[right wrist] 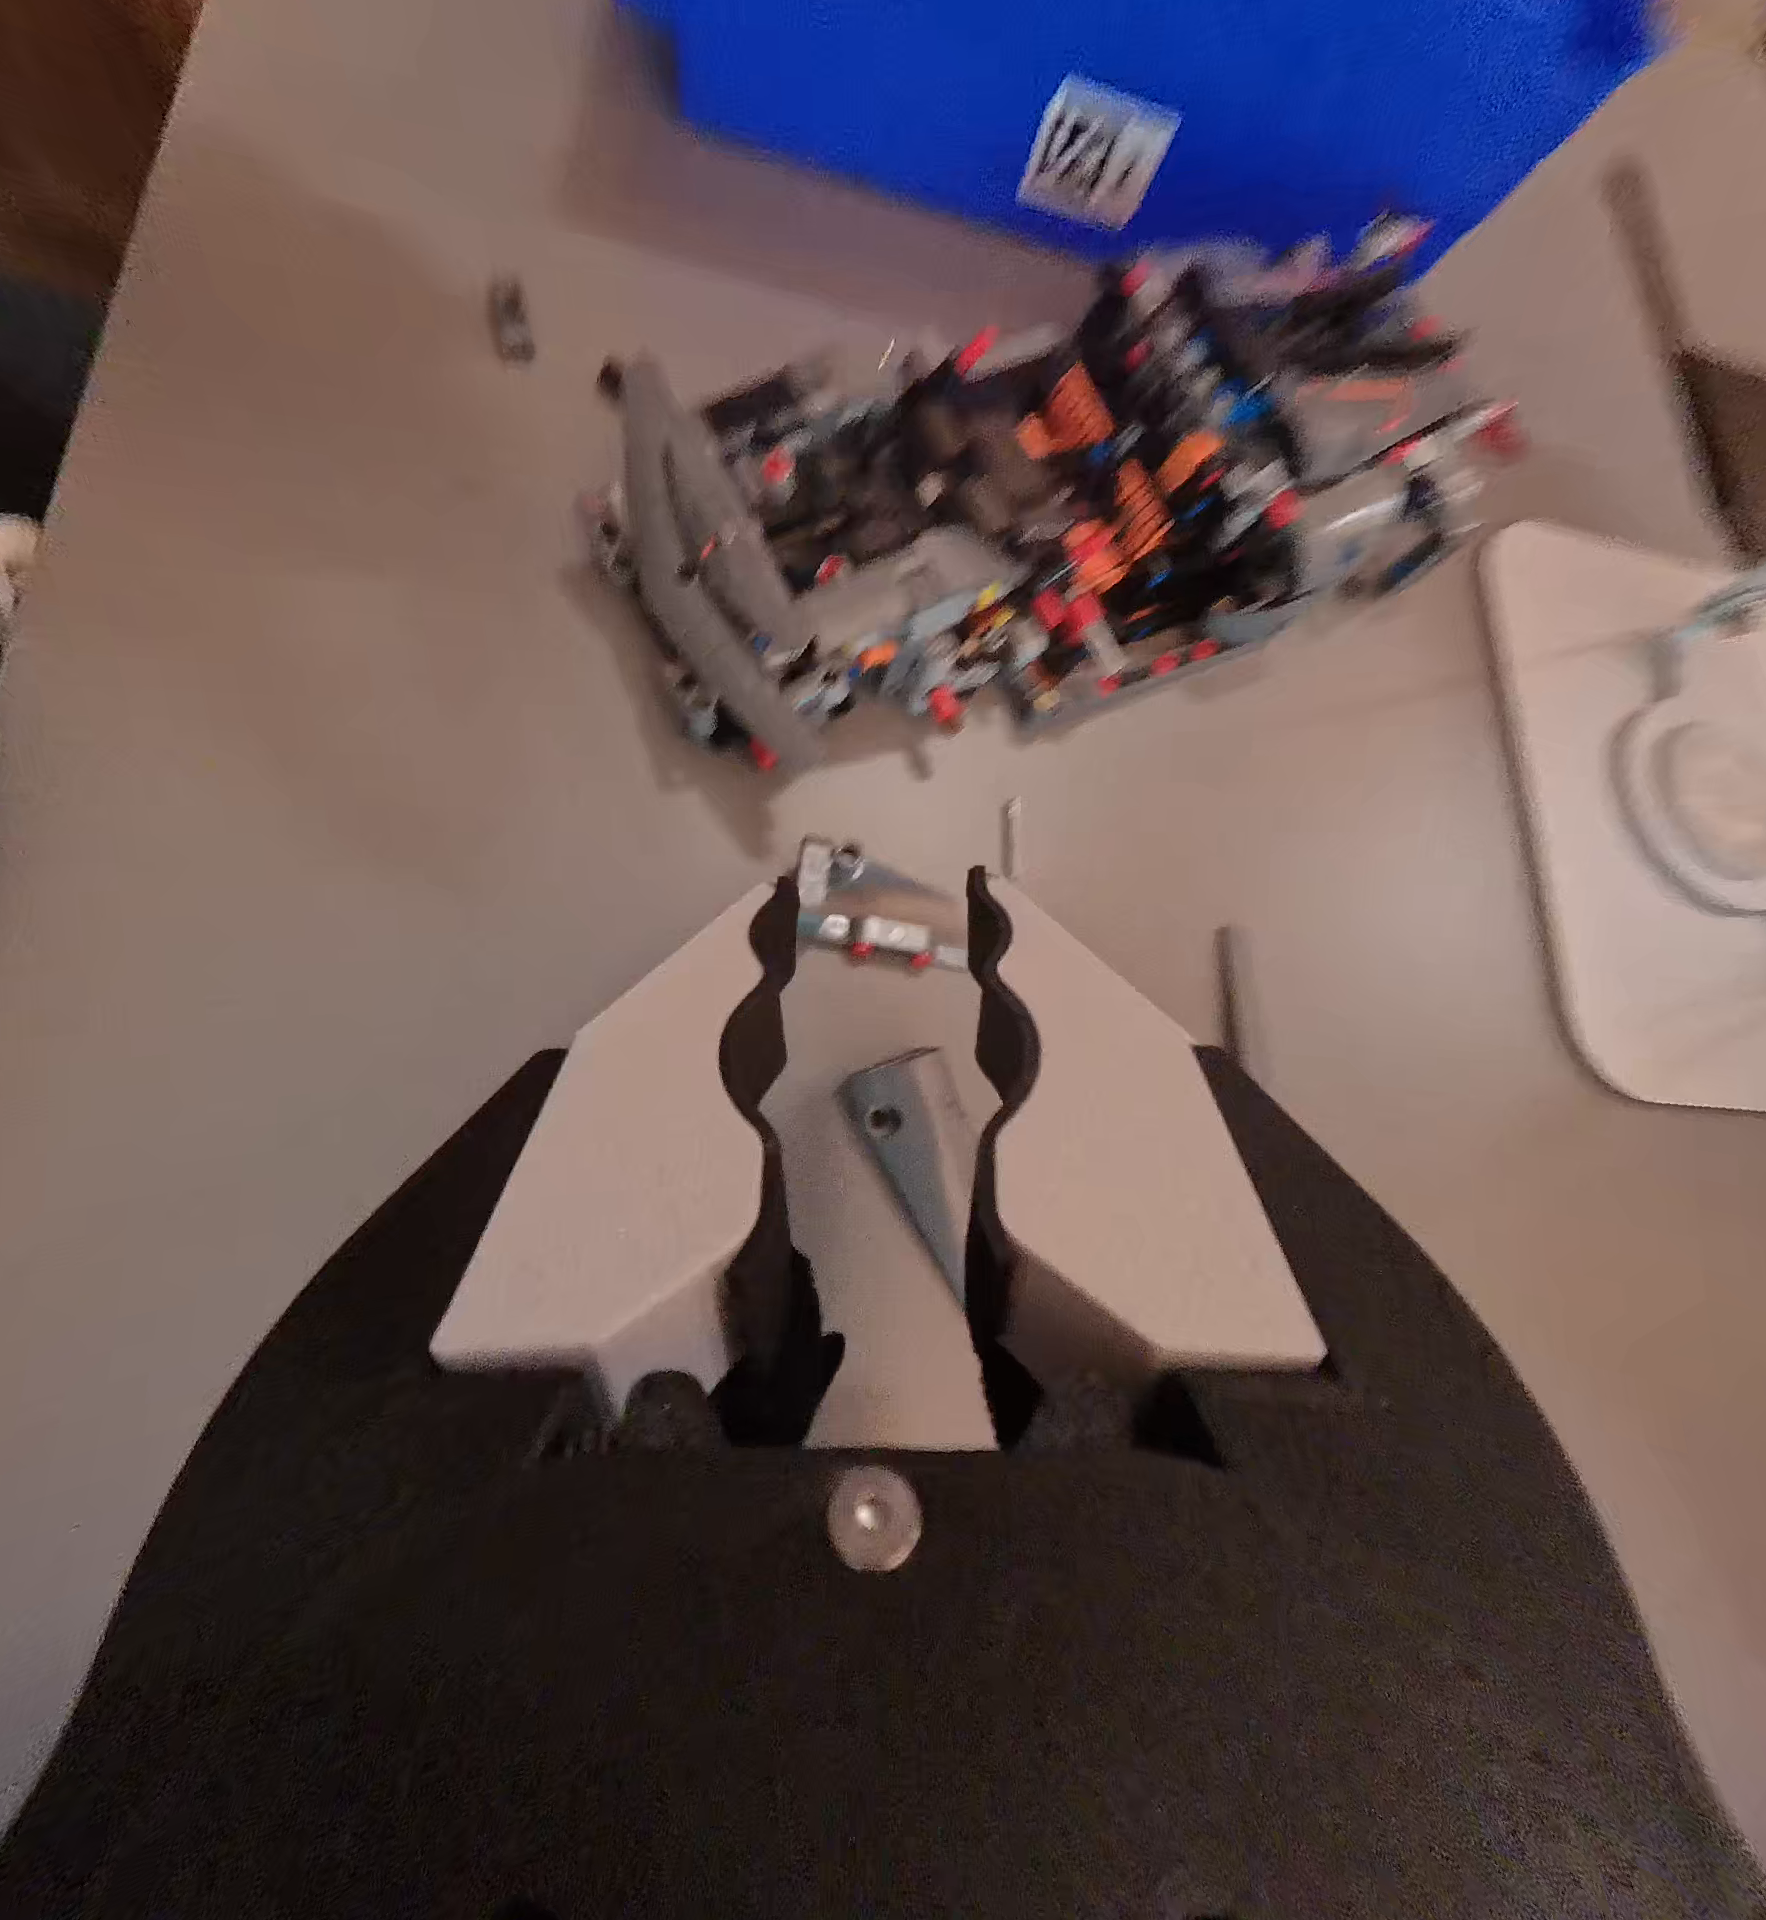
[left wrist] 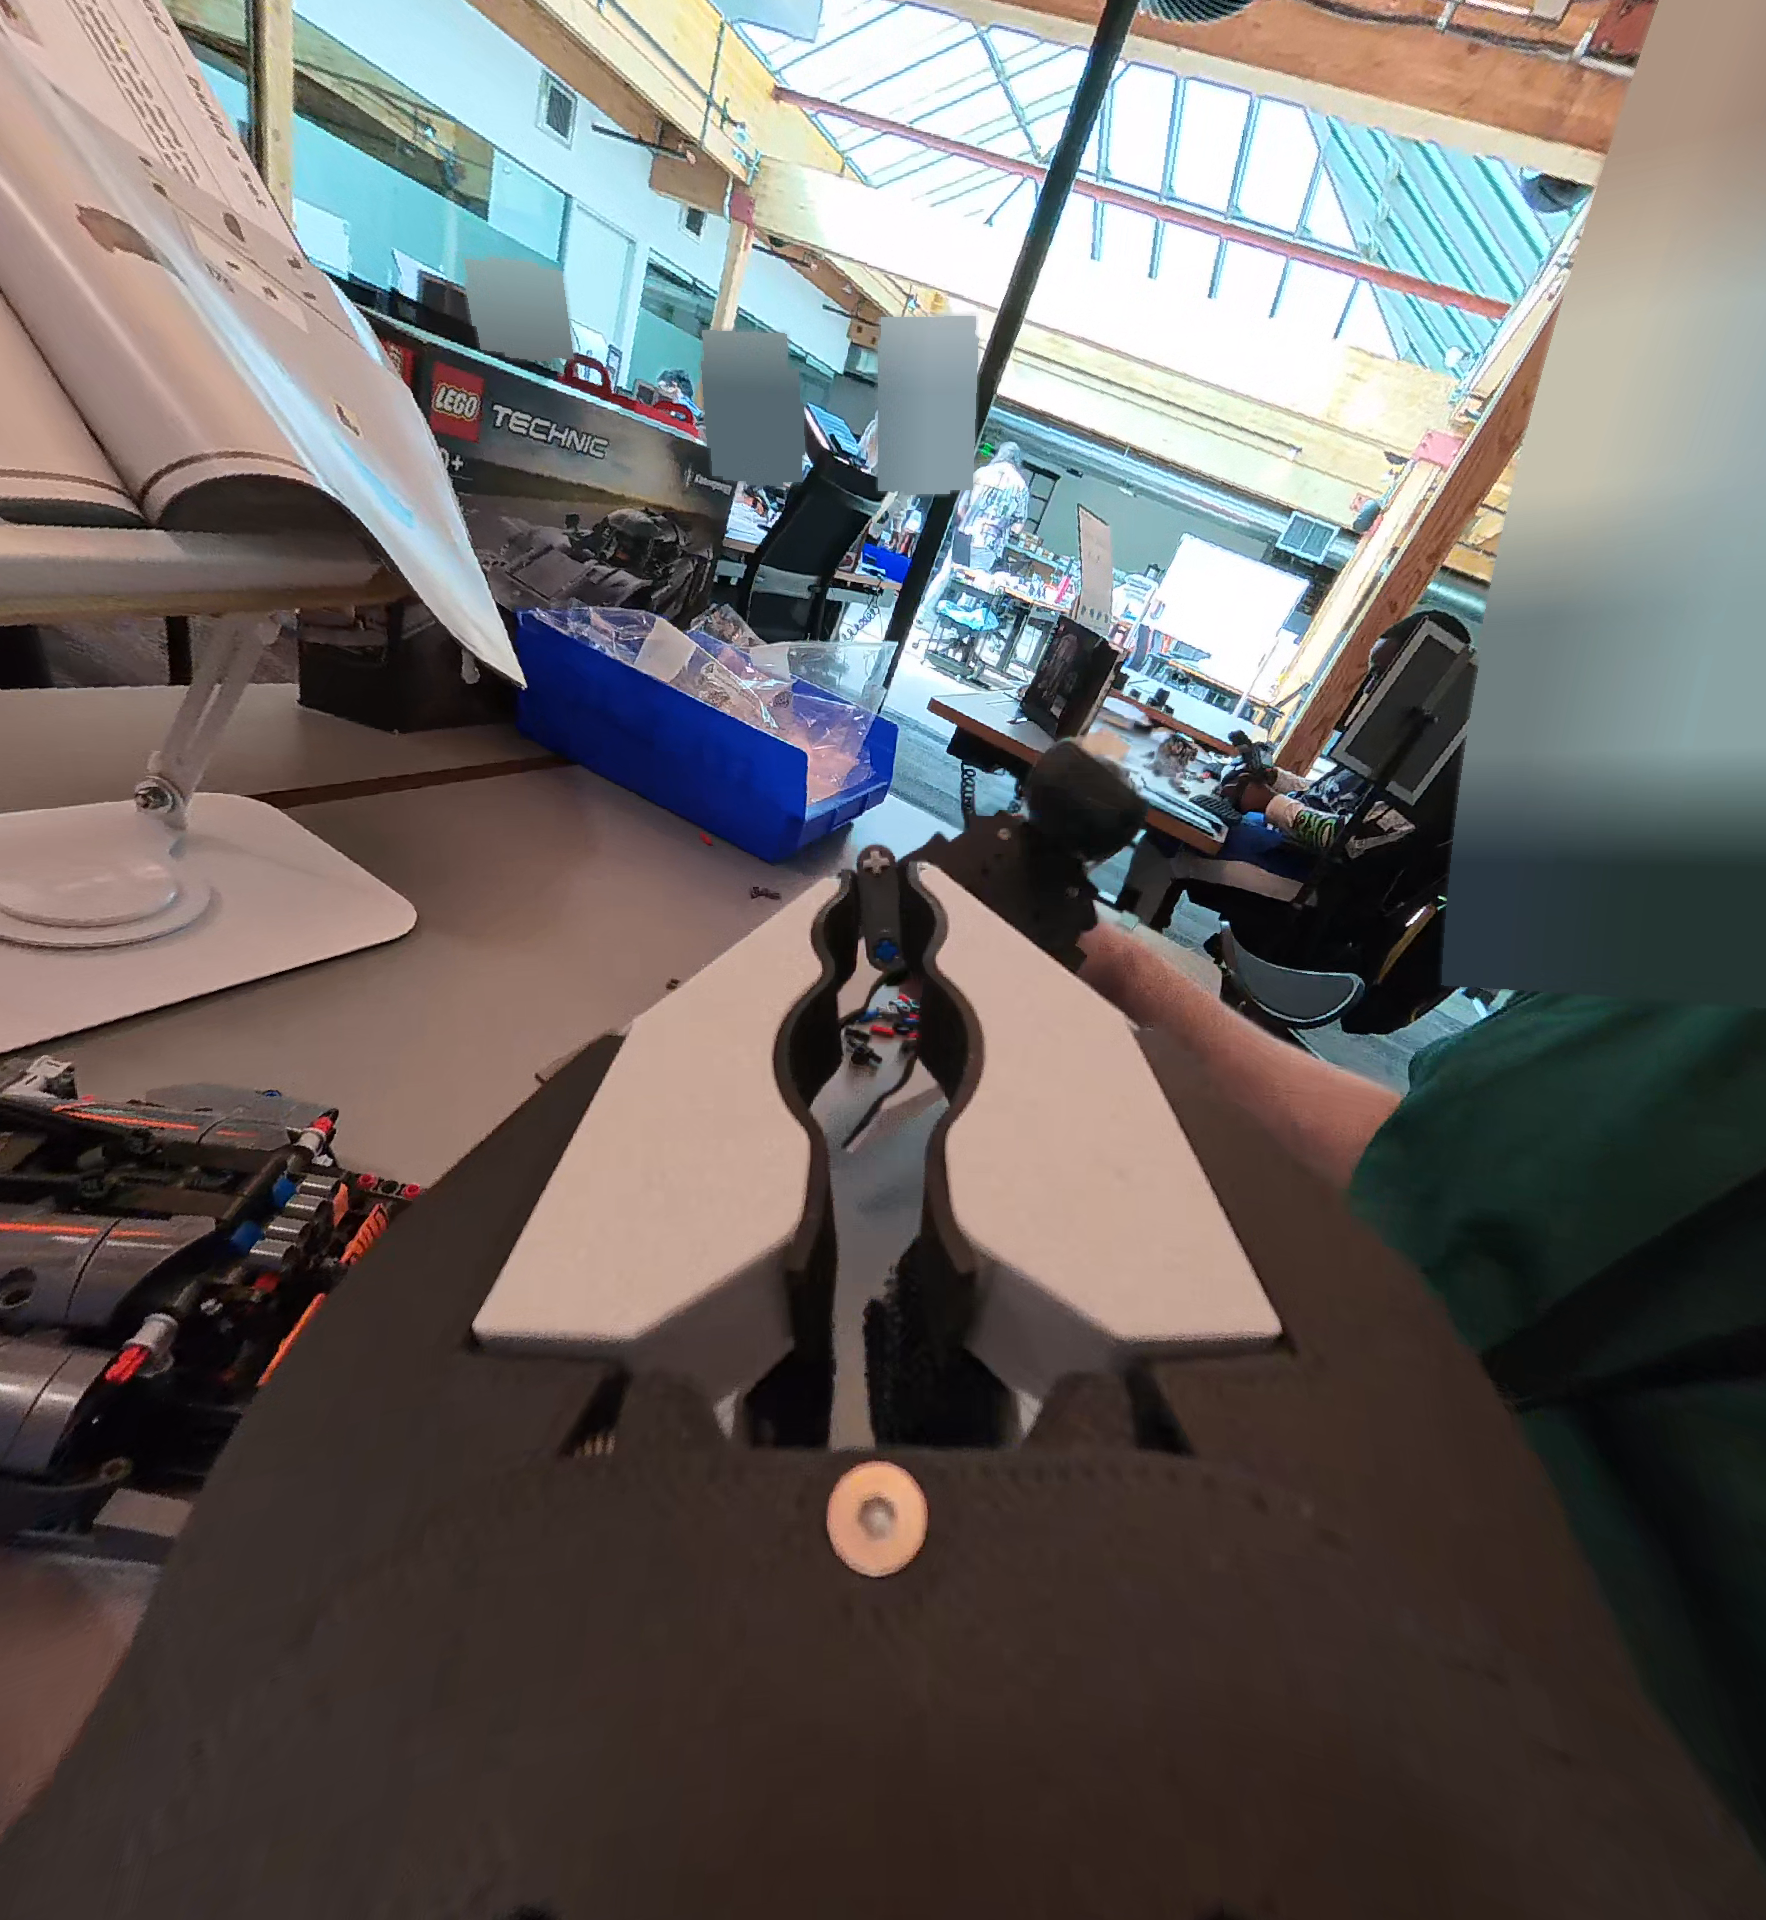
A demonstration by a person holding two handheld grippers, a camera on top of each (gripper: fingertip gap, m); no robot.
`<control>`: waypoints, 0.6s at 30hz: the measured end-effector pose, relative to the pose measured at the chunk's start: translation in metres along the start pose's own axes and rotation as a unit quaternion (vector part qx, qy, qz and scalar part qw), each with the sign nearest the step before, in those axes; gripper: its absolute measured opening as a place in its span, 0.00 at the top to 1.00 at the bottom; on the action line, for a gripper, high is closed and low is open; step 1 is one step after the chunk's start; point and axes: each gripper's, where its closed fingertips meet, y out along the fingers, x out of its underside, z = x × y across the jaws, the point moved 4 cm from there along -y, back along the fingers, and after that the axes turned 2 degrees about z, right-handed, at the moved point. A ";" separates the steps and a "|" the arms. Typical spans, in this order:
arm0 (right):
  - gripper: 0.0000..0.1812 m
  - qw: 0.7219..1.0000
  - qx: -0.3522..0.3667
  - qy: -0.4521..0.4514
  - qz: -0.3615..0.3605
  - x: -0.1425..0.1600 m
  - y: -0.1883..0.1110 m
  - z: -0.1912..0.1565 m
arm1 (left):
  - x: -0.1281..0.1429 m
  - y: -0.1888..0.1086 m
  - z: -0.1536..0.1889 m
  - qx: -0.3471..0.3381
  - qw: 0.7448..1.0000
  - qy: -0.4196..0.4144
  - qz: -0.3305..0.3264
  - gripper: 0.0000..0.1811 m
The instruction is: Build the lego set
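Left gripper pinches black beam (blue-pinned) at its tips.

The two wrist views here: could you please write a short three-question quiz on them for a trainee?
1. True or false: the left gripper is shut on a small black piece with a blue pin.
2. In the right wrist view, what lies on the table between the fingers of the open right gripper?
A) a grey wedge-shaped piece
B) a yellow wheel
C) a pair of scissors
3. Fill in: the bin holding clear plastic bags is ____ in colour.

Key: 1 true; 2 A; 3 blue.
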 end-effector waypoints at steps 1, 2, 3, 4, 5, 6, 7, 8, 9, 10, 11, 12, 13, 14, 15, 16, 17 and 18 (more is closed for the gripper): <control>0.82 1.000 -0.016 -0.002 -0.027 0.008 0.008 -0.003 | 0.001 0.000 0.000 -0.001 1.000 0.003 -0.004 0.97; 0.82 0.999 -0.021 -0.008 -0.049 0.014 0.015 -0.004 | 0.002 -0.001 0.000 -0.003 1.000 0.005 -0.007 0.97; 0.81 0.998 -0.024 -0.018 -0.056 0.018 0.020 -0.004 | 0.003 -0.001 0.000 -0.002 1.000 0.005 -0.009 0.97; 0.80 0.997 -0.029 -0.022 -0.061 0.021 0.024 -0.005 | 0.004 -0.001 0.000 0.001 1.000 0.002 -0.009 0.97; 0.80 0.997 -0.034 -0.022 -0.069 0.023 0.027 -0.004 | 0.006 -0.001 -0.001 0.003 1.000 0.000 -0.009 0.97; 0.79 0.996 -0.040 -0.028 -0.074 0.025 0.031 -0.004 | 0.007 0.000 -0.002 0.004 1.000 -0.002 -0.010 0.97; 0.78 0.995 -0.044 -0.034 -0.079 0.027 0.036 -0.003 | 0.009 0.001 -0.002 0.005 1.000 -0.003 -0.012 0.97; 0.78 0.994 -0.051 -0.037 -0.085 0.029 0.041 -0.003 | 0.011 0.002 -0.003 0.007 1.000 -0.004 -0.013 0.97; 0.79 0.995 -0.060 -0.034 -0.074 0.026 0.044 -0.002 | 0.011 0.003 -0.003 0.010 1.000 -0.005 -0.013 0.97; 0.79 0.994 -0.065 -0.036 -0.074 0.025 0.047 -0.001 | 0.012 0.004 -0.003 0.012 1.000 -0.006 -0.014 0.97; 0.79 0.994 -0.071 -0.038 -0.077 0.024 0.048 0.001 | 0.013 0.005 -0.002 0.013 1.000 -0.005 -0.016 0.97; 0.79 0.993 -0.077 -0.035 -0.080 0.024 0.050 0.003 | 0.014 0.006 -0.002 0.014 1.000 -0.004 -0.018 0.97; 0.82 0.992 -0.088 -0.028 -0.080 0.024 0.051 0.004 | 0.015 0.007 -0.002 0.014 1.000 -0.003 -0.019 0.97; 0.84 0.991 -0.104 -0.018 -0.080 0.025 0.052 0.004 | 0.015 0.007 -0.002 0.015 1.000 -0.003 -0.020 0.97; 0.88 0.990 -0.116 0.002 -0.083 0.025 0.053 0.004 | 0.015 0.007 -0.002 0.014 1.000 -0.003 -0.020 0.97; 0.89 0.988 -0.124 0.025 -0.088 0.024 0.055 0.005 | 0.016 0.007 -0.003 0.014 1.000 -0.004 -0.020 0.97; 0.88 0.986 -0.132 0.037 -0.090 0.021 0.057 0.003 | 0.016 0.007 -0.003 0.015 1.000 -0.005 -0.020 0.97; 0.86 0.985 -0.140 0.038 -0.091 0.019 0.058 0.001 | 0.016 0.007 -0.004 0.015 1.000 -0.006 -0.019 0.97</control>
